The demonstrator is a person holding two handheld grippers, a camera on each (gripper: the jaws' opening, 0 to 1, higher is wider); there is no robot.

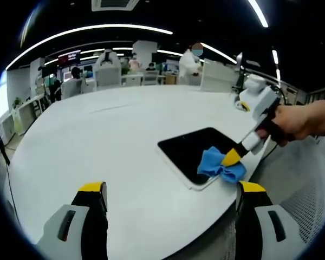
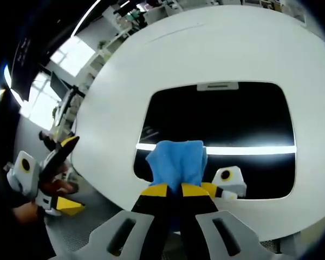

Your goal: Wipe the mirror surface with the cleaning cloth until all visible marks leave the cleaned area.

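Blue cloth (image 2: 176, 162), just one, pinched in the right gripper (image 2: 173, 190) and sitting on the near edge of the one dark mirror (image 2: 216, 122). White table (image 1: 97, 141) underneath, and the left gripper (image 1: 170, 195) hangs spread wide, holding nothing.

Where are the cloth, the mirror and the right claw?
cloth (image 2: 177, 162), right gripper view, middle of the blue fabric
mirror (image 2: 216, 116), right gripper view, bare dark glass above the cloth
right claw (image 1: 234, 157), left gripper view, yellow tips on the cloth
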